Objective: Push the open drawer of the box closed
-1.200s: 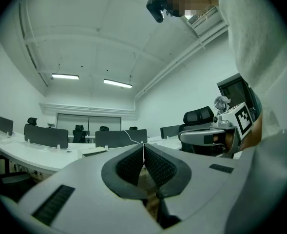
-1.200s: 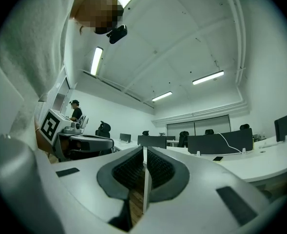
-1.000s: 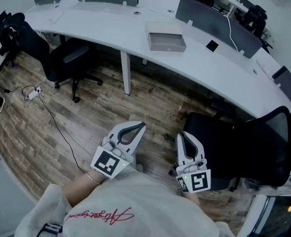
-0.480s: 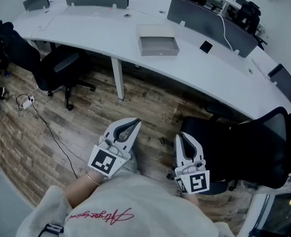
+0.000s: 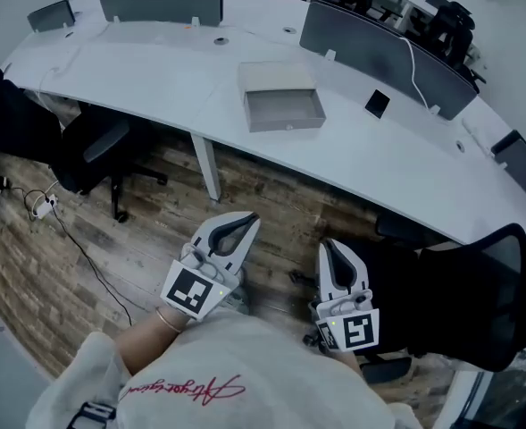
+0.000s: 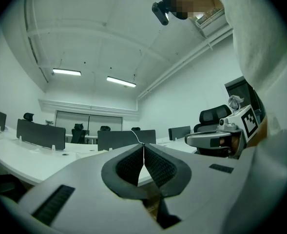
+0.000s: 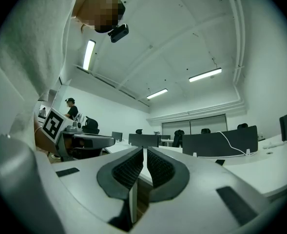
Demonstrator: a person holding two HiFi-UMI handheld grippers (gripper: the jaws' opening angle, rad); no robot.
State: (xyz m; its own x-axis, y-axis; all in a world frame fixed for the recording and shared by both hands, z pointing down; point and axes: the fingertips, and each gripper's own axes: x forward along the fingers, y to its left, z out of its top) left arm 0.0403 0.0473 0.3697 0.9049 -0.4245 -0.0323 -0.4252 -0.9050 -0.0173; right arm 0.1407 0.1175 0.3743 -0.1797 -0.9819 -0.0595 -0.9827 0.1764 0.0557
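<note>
Grey box (image 5: 275, 75) sits at upper centre on the white desk (image 5: 405, 159), its drawer (image 5: 286, 111) pulled open. Left hand-held gripper (image 5: 250, 218) and right hand-held gripper (image 5: 327, 243) hang far below, jaws together, empty. The drawer looks light and rigid; press its front face squarely.

- A long, curved white desk (image 5: 155, 70) stands on a wood-plank floor (image 5: 271, 195).
- A grey box (image 5: 276, 76) sits mid-desk; its drawer (image 5: 286, 111) stands open toward the desk's near edge.
- Dark divider panels (image 5: 161, 2) stand upright along the far side.
- A small flat black item (image 5: 378, 104) lies right of the box, apart from it.
- A white cable (image 5: 414, 61) hangs over one panel.
</note>
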